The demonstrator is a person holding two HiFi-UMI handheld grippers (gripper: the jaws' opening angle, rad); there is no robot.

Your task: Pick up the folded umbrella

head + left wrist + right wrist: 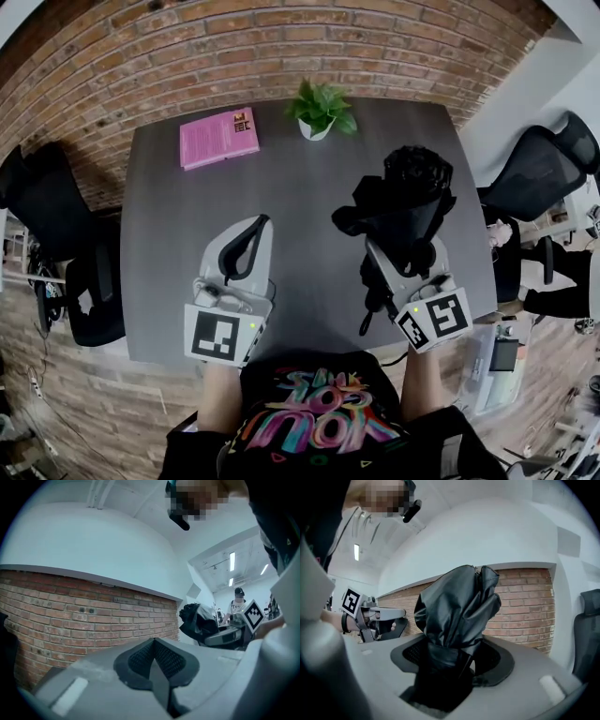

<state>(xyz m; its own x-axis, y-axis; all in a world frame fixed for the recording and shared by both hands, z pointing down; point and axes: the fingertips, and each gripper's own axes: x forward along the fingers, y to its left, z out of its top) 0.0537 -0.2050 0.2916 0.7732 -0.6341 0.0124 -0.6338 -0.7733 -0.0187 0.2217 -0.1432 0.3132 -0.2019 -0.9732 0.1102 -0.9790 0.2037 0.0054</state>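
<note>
A brick wall (234, 47) stands ahead of both tongs. Under them lies a grey table (309, 234). One black chair (56, 225) is out to the left of the left tongs (260, 223), and another chair (539, 169) is to the right of the right tongs (450, 660). The right tongs are clenched on the folded black umbrella (405, 202), held above the table; its bunched cloth stands out past the jaw tips. The left tongs are closed and empty. A pink book (218, 137) lies ahead of the left tongs. A small potted plant (319, 111) stands ahead, between both tongs.
</note>
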